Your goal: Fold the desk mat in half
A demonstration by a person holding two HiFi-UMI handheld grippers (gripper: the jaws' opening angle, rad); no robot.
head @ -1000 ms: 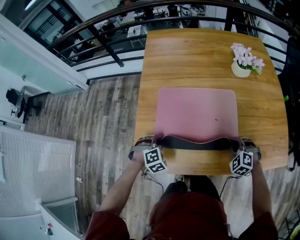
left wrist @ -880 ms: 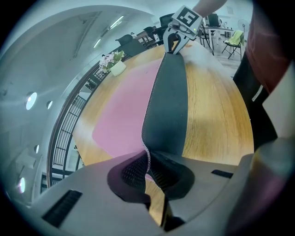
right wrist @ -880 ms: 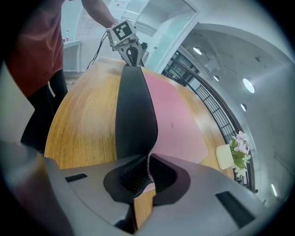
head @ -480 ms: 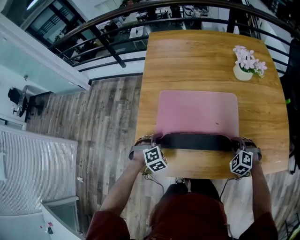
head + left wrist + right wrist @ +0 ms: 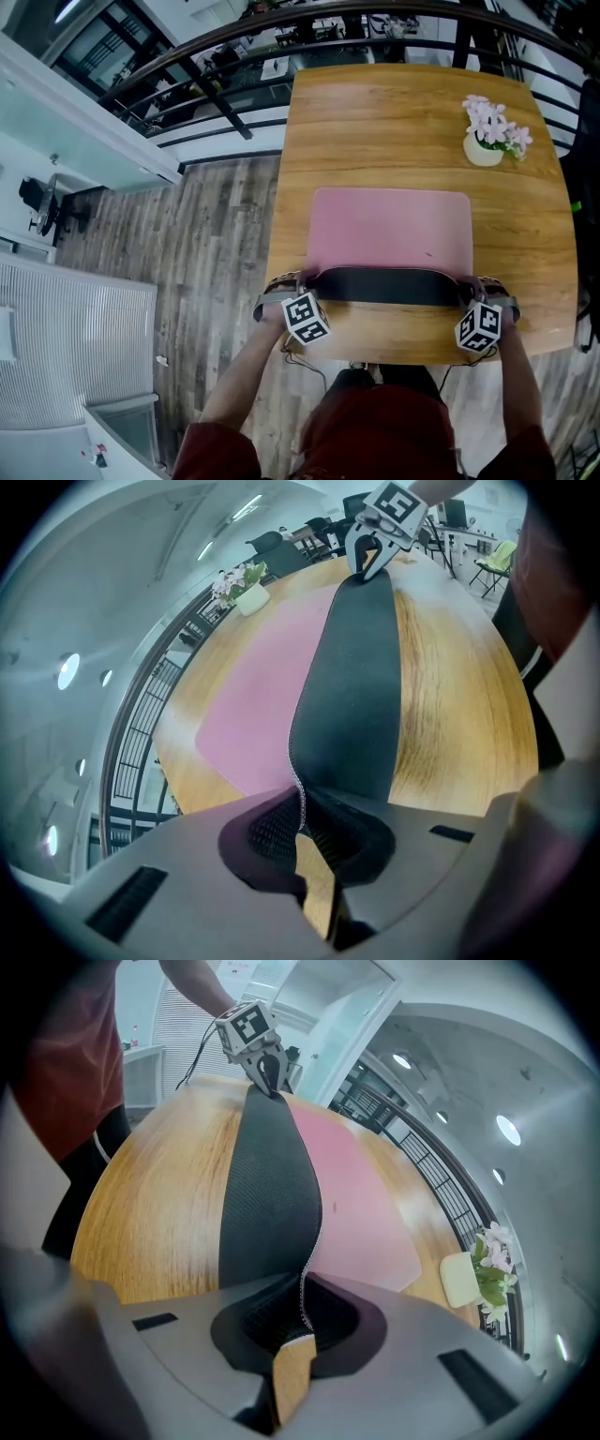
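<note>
The left gripper (image 5: pixel 302 281) pinches the near left corner of the desk mat (image 5: pixel 389 230), which lies on the table (image 5: pixel 375 112) with its near edge raised. The right gripper (image 5: pixel 476 283) pinches the near right corner. Both should probably carry it forward evenly to the far corners.

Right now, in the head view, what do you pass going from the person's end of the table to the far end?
left gripper and right gripper side by side → black underside of the lifted edge → pink desk mat → flower pot
</note>
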